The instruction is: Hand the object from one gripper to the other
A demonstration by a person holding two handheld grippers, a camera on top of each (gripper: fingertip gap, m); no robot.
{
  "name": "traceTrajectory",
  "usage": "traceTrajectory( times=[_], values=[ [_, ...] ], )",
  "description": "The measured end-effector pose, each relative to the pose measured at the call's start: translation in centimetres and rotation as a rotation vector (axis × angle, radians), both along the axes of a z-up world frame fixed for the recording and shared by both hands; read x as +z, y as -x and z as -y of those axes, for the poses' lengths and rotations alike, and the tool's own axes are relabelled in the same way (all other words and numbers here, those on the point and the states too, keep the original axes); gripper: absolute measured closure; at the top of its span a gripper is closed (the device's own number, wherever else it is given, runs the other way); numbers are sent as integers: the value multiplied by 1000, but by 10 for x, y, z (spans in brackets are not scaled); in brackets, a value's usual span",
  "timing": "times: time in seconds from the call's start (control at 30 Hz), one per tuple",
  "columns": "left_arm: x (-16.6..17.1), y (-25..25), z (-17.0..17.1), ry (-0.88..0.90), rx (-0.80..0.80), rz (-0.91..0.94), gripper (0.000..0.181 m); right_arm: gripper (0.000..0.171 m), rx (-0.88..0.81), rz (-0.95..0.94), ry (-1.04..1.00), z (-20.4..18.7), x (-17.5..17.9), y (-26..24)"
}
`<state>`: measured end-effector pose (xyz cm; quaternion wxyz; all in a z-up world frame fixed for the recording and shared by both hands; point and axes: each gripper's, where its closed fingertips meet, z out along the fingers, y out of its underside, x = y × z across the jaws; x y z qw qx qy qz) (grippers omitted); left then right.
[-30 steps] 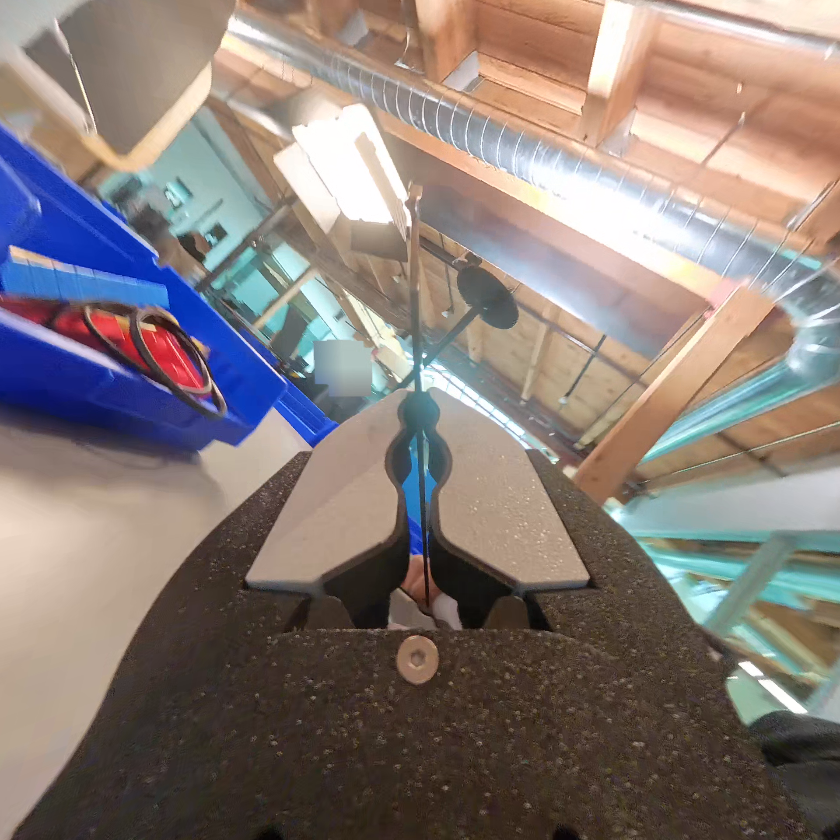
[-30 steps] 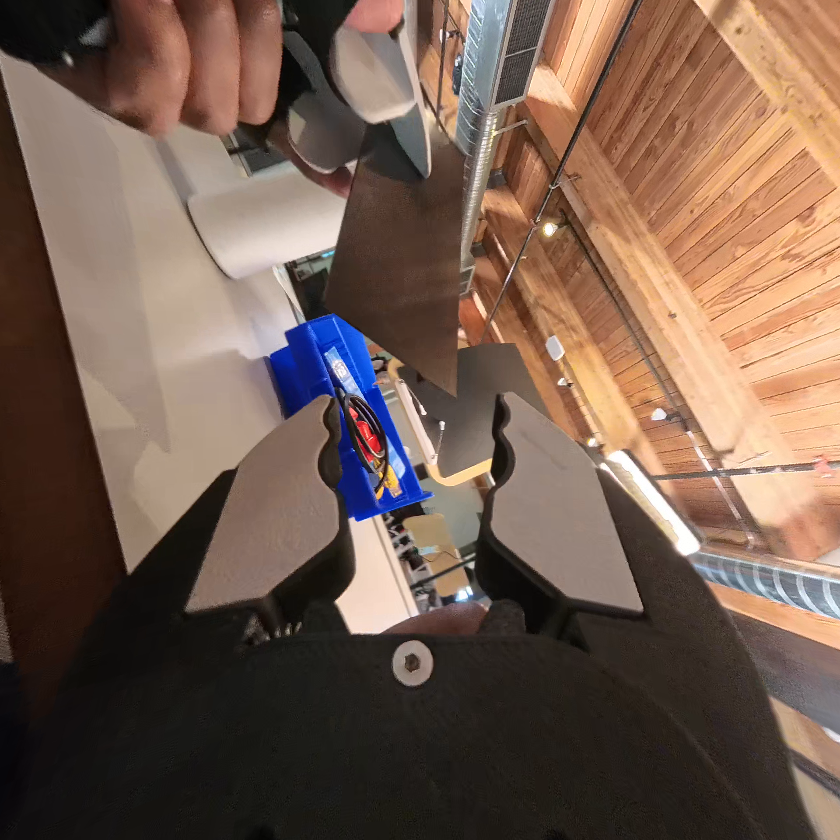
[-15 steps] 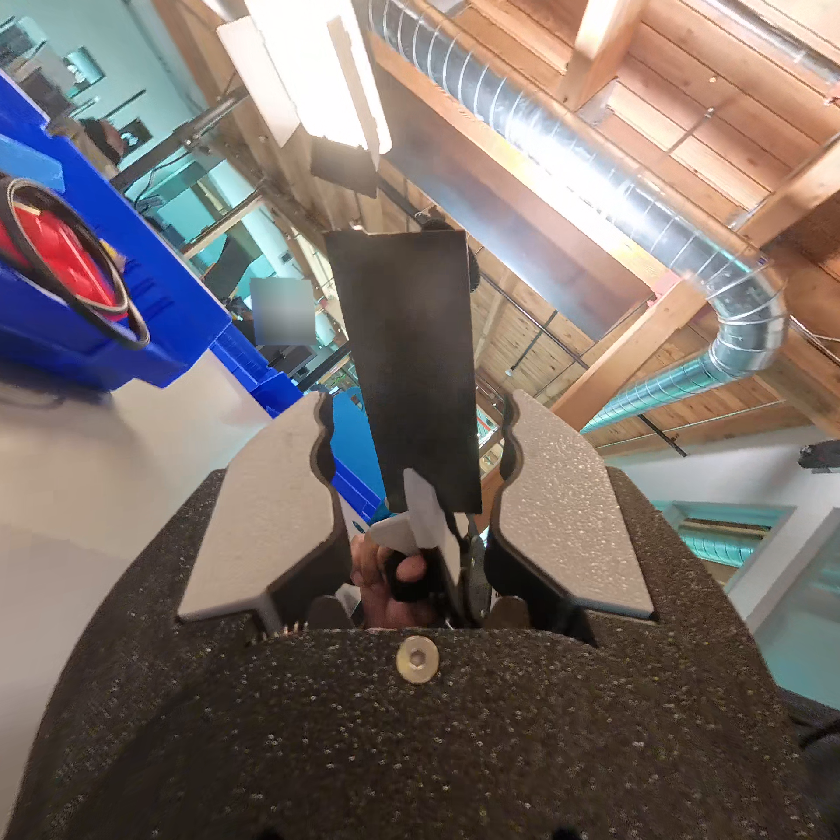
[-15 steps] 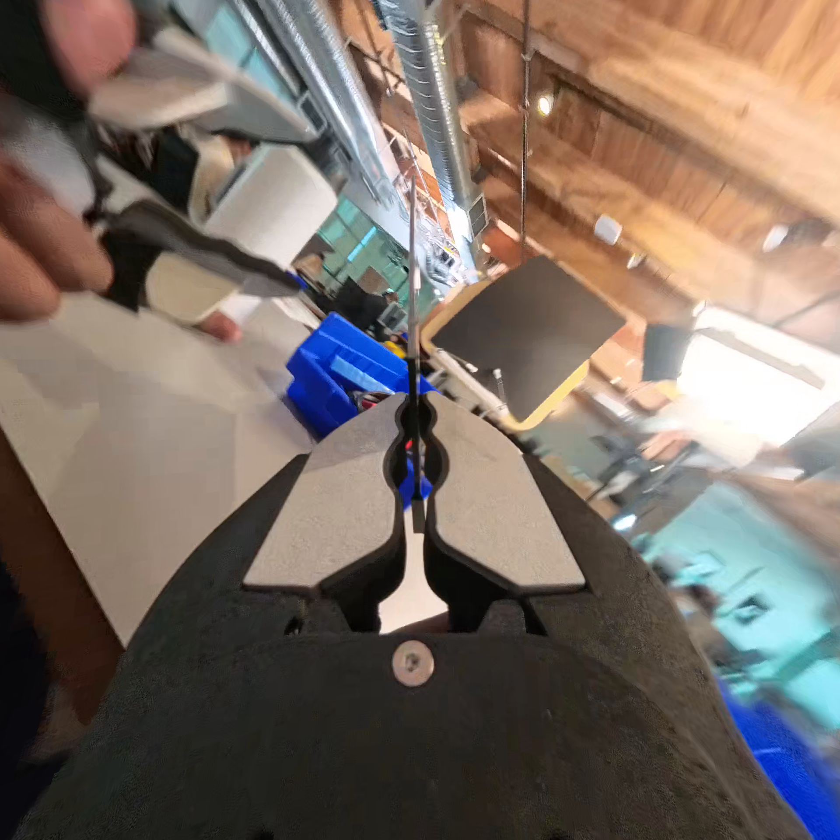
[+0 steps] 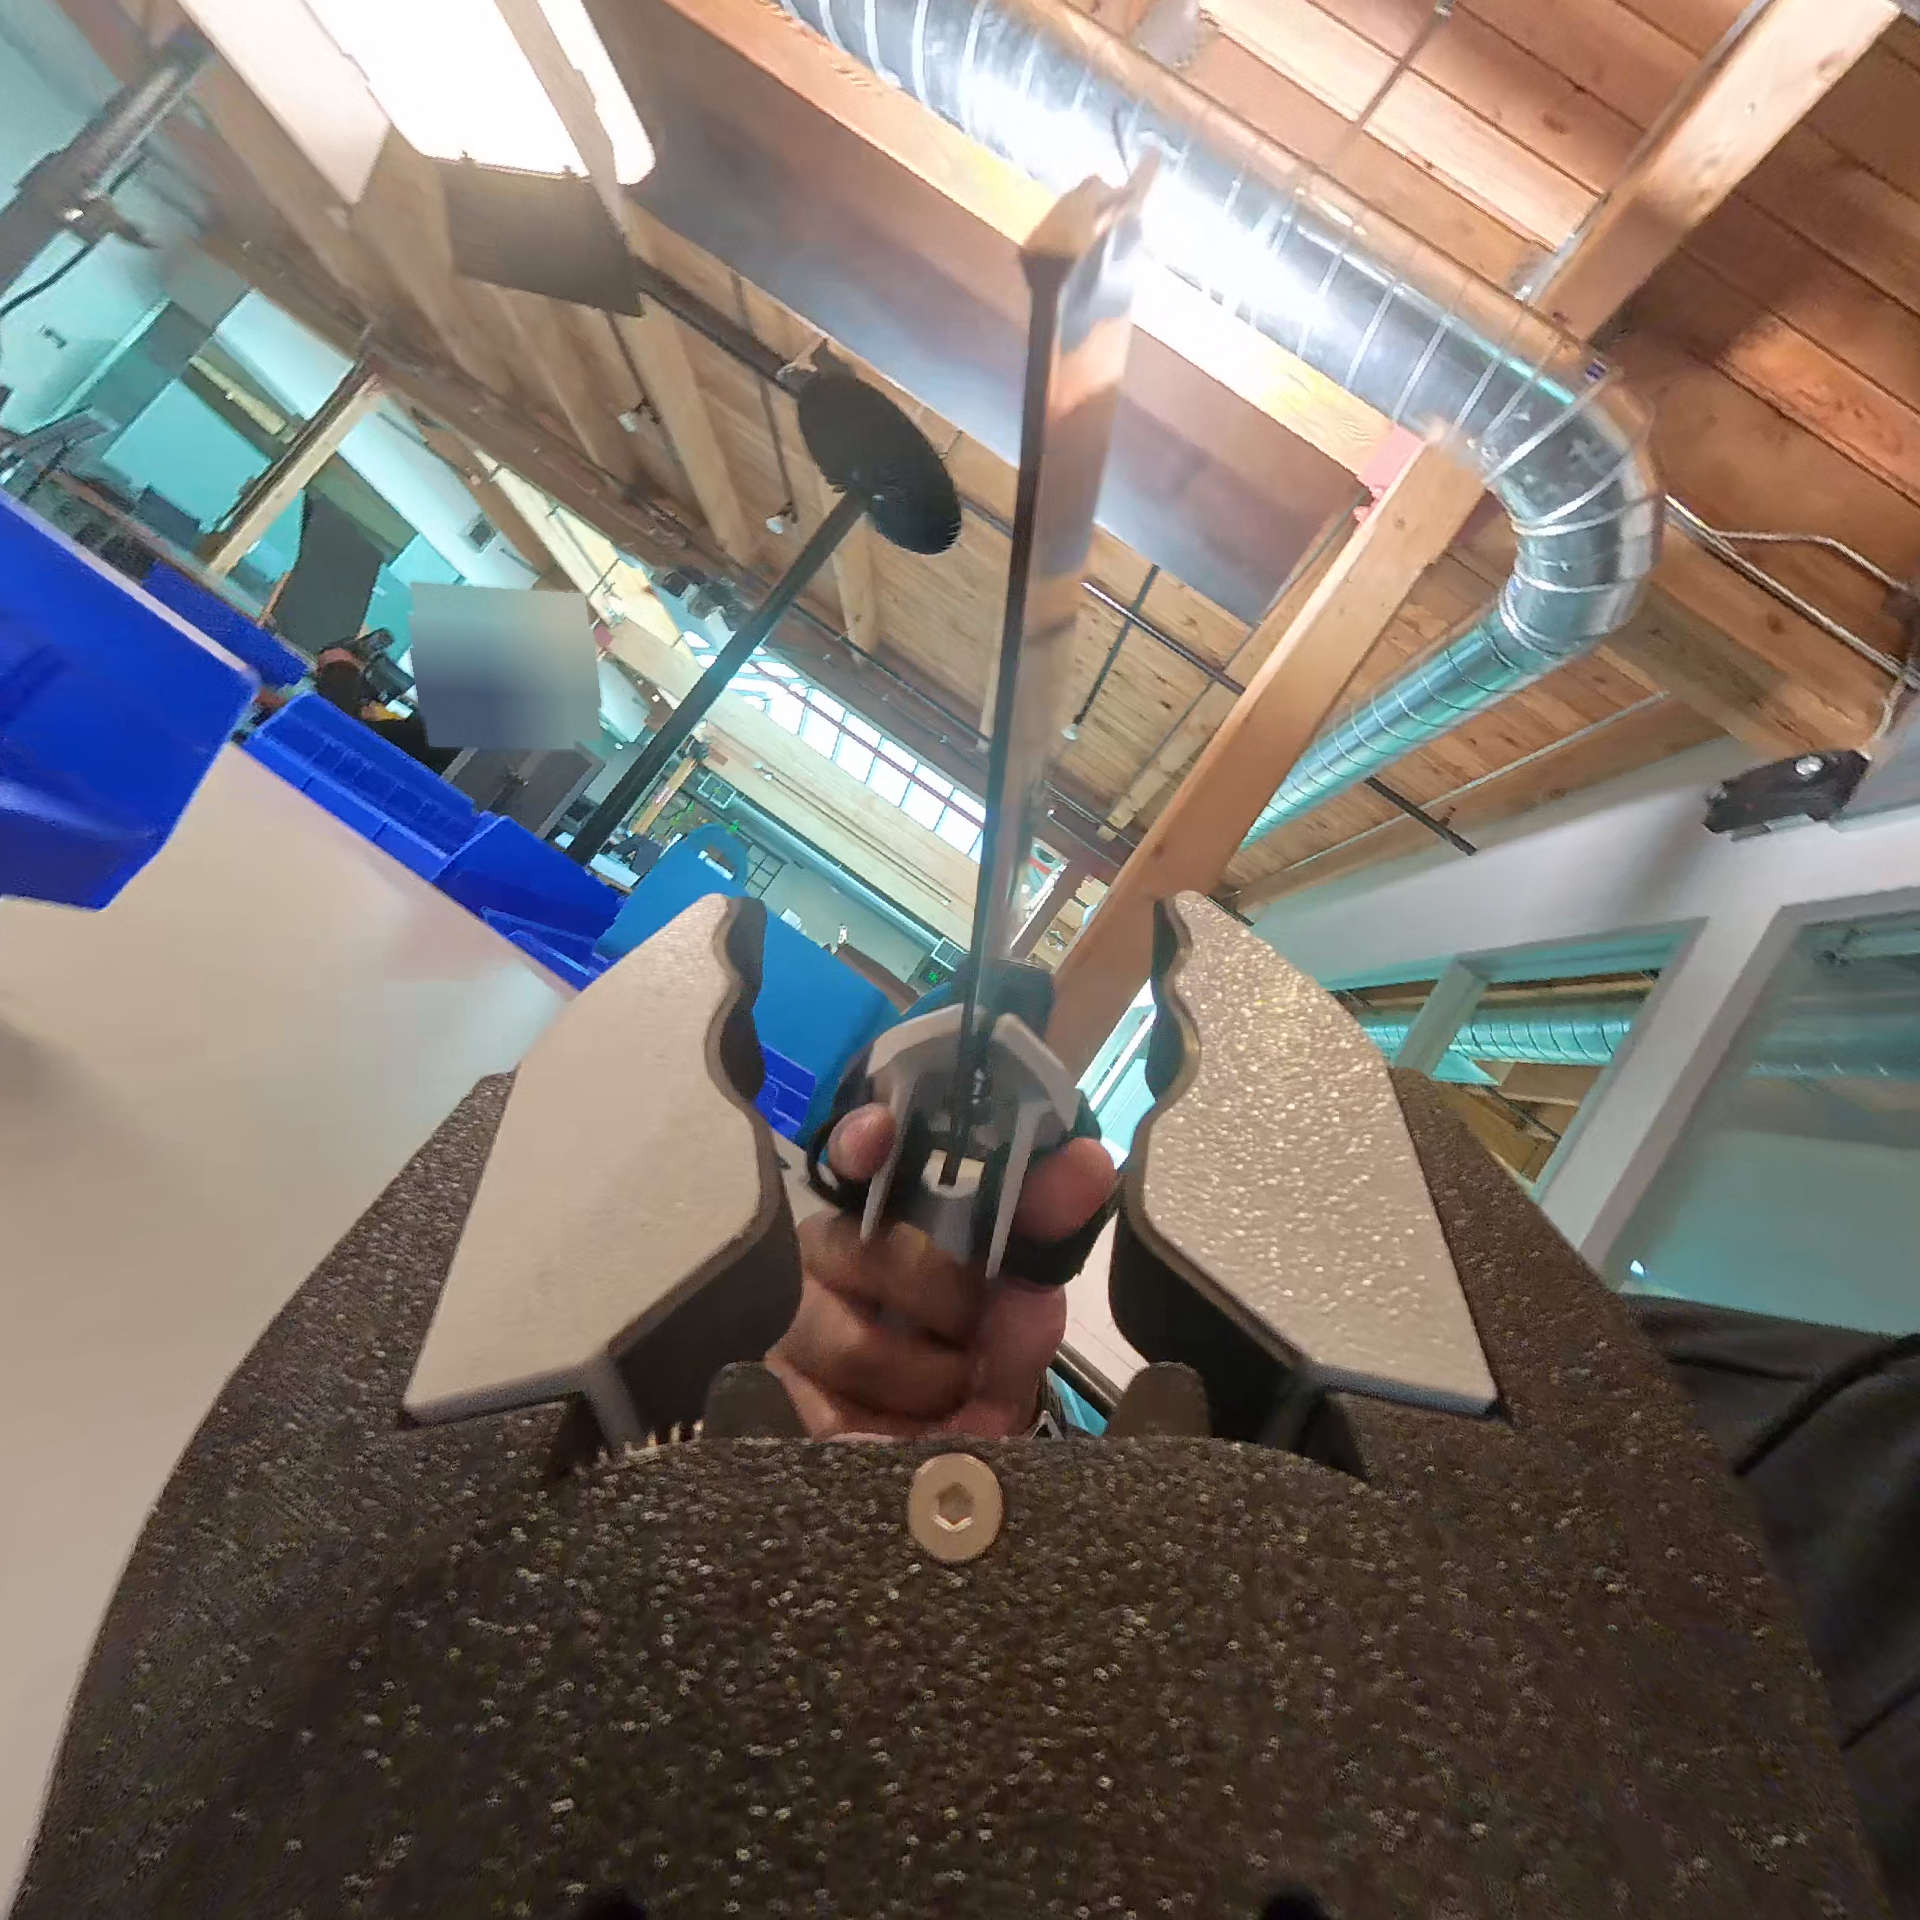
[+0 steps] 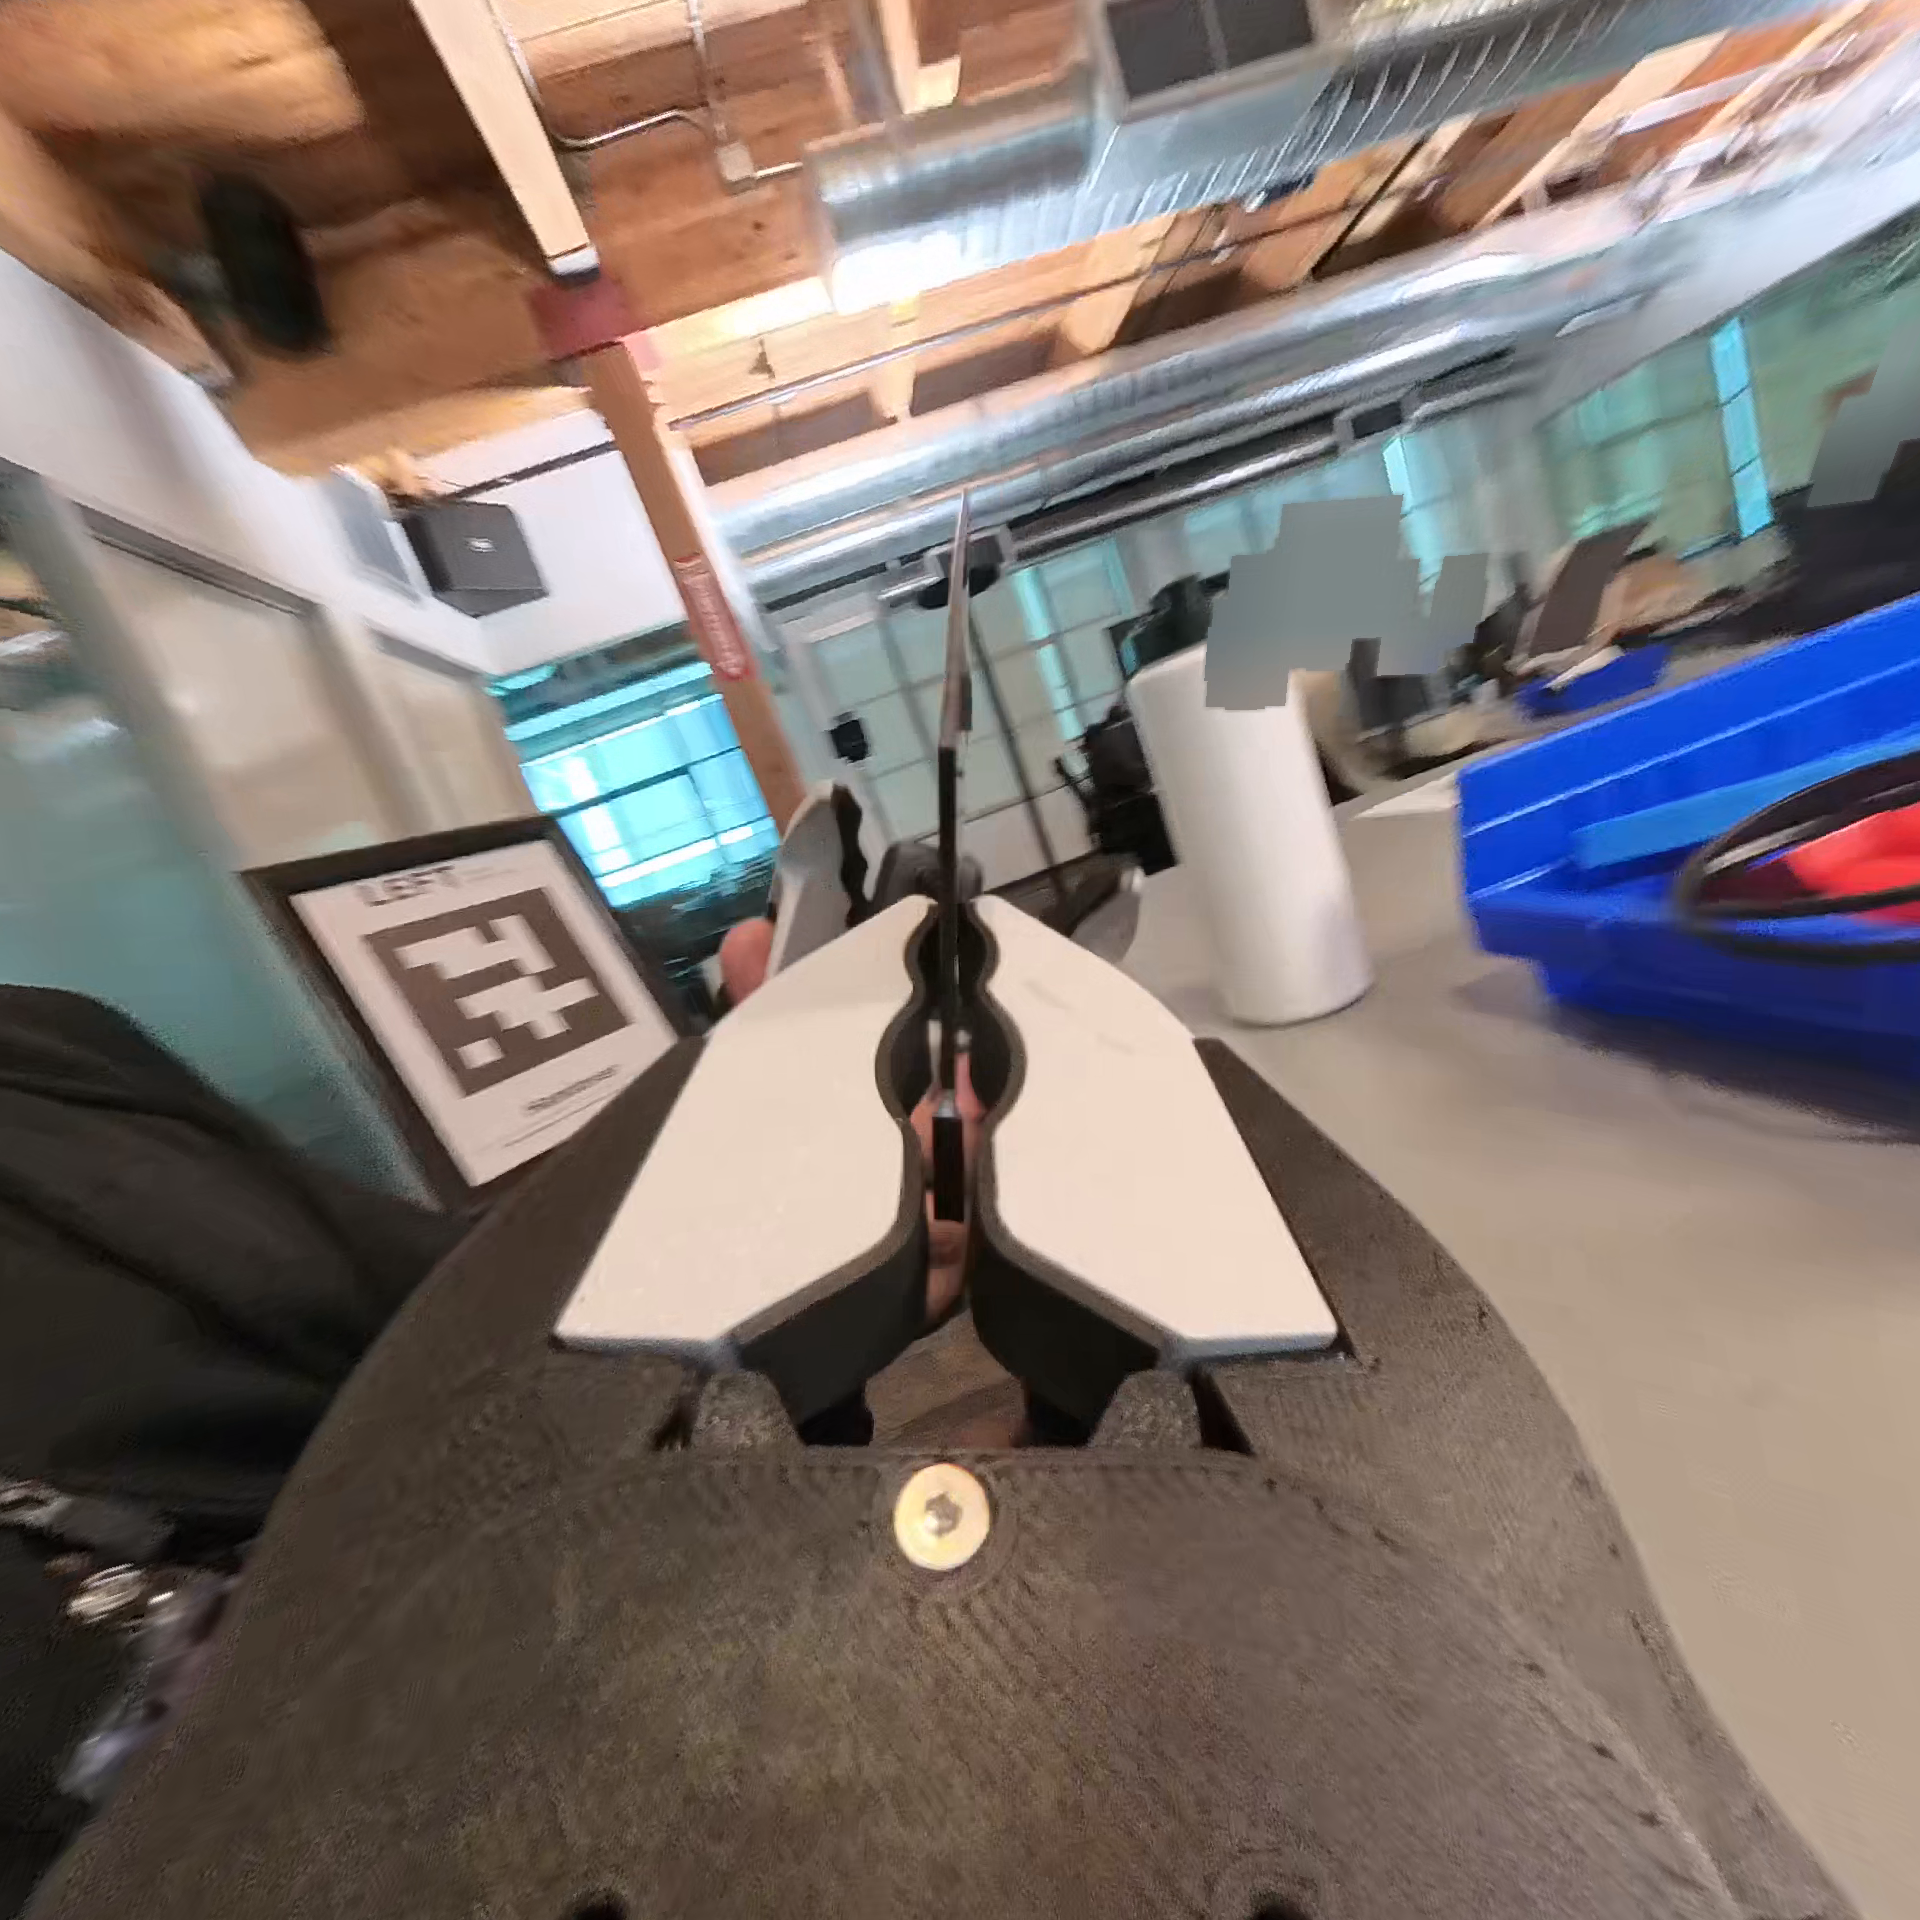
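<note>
Right gripper point(image 6: 948, 997) is clamped on the thin dark plate point(image 6: 951, 727): grey pads meet on its lower edge and the plate stands upright, seen edge-on, rising past the fingertips. From the left wrist view the same plate point(image 5: 1039, 582) shows as a thin sliver with a glossy face, its base held in the right gripper point(image 5: 961, 1081), with a hand point(image 5: 925, 1309) wrapped round that gripper's grip. Left gripper point(image 5: 951, 1013) is spread wide, pads on either side of the plate, not touching it.

Right view, outward: a left gripper finger point(image 6: 821, 883) sits just beyond the plate. Left of it, a framed black-and-white marker card point(image 6: 488, 987) with printed text, angled. Far right on the grey table point(image 6: 1558, 1195): a white roll point(image 6: 1247, 831), then a blue bin point(image 6: 1683, 831) holding black rings over something red. Right view is motion-blurred.
</note>
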<state>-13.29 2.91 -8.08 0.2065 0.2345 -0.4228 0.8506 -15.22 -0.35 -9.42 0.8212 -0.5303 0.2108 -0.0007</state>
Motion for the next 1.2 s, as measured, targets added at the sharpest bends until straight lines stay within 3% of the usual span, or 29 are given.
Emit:
traceTrajectory(
  times=[0.07,0.17,0.27,0.4,0.53,0.63,0.8,1.13,1.2],
  values=[
    [7,7,-3,28,11,47,118,170,73,-57,21,-12,-9,3],
    [10,8,-12,30,65,110,178,163,61,-98,112,-21,-23,-1],
    [7,4,-16,-71,193,228,179,142,-61,-71,230,-16,-33,-14],
    [10,0,-26,-302,544,549,178,139,-176,-38,304,-3,-34,-24],
    [11,8,-26,-580,907,998,179,138,-81,-93,193,-1,-23,-17],
    [1,23,-12,-737,1053,1356,179,136,10,-150,119,-1,-18,-12],
    [-27,36,10,-883,1106,1733,179,127,189,-240,45,-4,-14,0],
    [-51,50,29,-909,1050,1956,179,120,343,-415,75,-25,-37,8],
    [-56,51,32,-903,1020,1949,175,145,360,-415,76,-27,-38,10]
  ],
)
